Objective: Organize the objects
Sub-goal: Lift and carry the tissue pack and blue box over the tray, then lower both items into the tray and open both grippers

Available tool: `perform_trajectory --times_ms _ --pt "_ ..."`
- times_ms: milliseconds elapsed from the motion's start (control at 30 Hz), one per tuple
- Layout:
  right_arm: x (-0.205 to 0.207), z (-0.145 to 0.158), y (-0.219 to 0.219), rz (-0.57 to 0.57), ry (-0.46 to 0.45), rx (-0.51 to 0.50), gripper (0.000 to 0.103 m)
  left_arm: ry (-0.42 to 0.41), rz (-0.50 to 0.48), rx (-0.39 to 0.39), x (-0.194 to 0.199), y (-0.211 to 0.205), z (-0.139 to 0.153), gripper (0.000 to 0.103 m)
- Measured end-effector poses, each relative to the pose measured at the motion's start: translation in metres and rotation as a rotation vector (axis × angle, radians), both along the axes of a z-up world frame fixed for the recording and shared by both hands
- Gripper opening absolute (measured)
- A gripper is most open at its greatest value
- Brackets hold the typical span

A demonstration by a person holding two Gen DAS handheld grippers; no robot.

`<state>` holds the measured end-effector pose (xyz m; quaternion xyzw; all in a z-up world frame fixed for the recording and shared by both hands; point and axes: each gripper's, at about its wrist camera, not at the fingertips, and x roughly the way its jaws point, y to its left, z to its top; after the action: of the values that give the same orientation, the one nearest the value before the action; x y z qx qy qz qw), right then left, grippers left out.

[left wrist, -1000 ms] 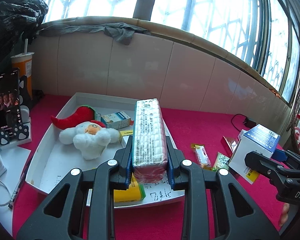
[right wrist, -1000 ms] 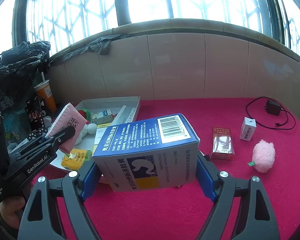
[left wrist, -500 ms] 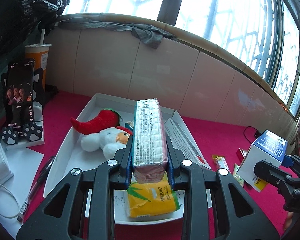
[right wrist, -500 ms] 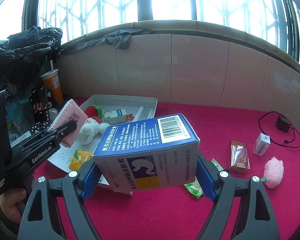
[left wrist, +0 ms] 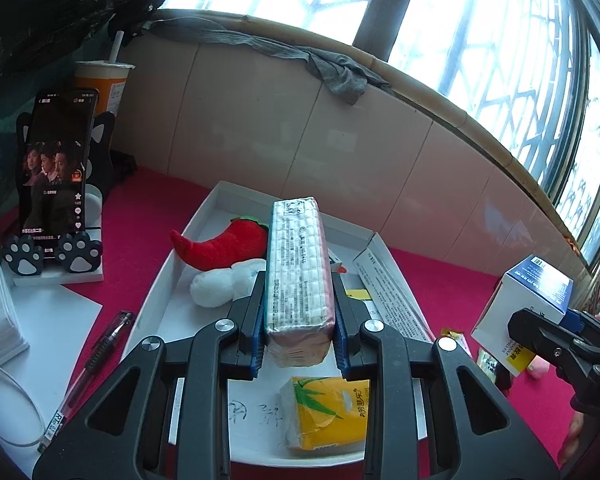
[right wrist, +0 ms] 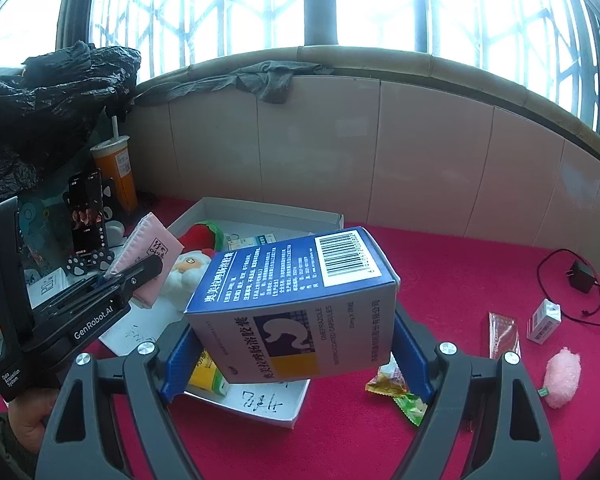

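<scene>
We carry both loads to the tray (left wrist: pixel 204 220): left jaws clamp the tissue pack (left wrist: pixel 298 268), right jaws the box (right wrist: pixel 300 308). Next: lower and release inside.

We saw a red-covered table (right wrist: pixel 440 264) bearing a white tray (left wrist: pixel 160 280), a phone stand (left wrist: pixel 56 256), a pen (left wrist: pixel 96 360), a charger (right wrist: pixel 582 276), a small white box (right wrist: pixel 544 320), snack packets (right wrist: pixel 396 388) and a pink puff (right wrist: pixel 562 374).

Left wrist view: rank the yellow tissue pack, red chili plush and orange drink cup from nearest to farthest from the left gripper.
From the left gripper:
1. Yellow tissue pack, just below the fingers, in the tray.
2. Red chili plush, farther back in the tray, left.
3. Orange drink cup, far left, by the wall.
</scene>
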<state>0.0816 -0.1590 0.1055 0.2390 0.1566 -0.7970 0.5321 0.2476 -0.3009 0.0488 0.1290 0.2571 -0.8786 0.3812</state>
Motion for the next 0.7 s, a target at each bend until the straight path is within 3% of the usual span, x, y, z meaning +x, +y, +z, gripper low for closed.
perform_trajectory --times_ms 333,567,700 --pt "0.000 0.005 -0.027 0.011 -0.003 0.001 0.084 0.083 0.050 0.082 0.023 -0.021 -0.007 0.026" --pt "0.005 -0.010 -0.062 0.020 0.002 0.038 0.084 0.019 0.096 0.016 0.019 -0.013 -0.004 0.026" --pt "0.006 -0.016 -0.078 0.032 -0.021 0.050 0.084 -0.002 0.081 0.039 0.015 -0.016 -0.008 0.026"
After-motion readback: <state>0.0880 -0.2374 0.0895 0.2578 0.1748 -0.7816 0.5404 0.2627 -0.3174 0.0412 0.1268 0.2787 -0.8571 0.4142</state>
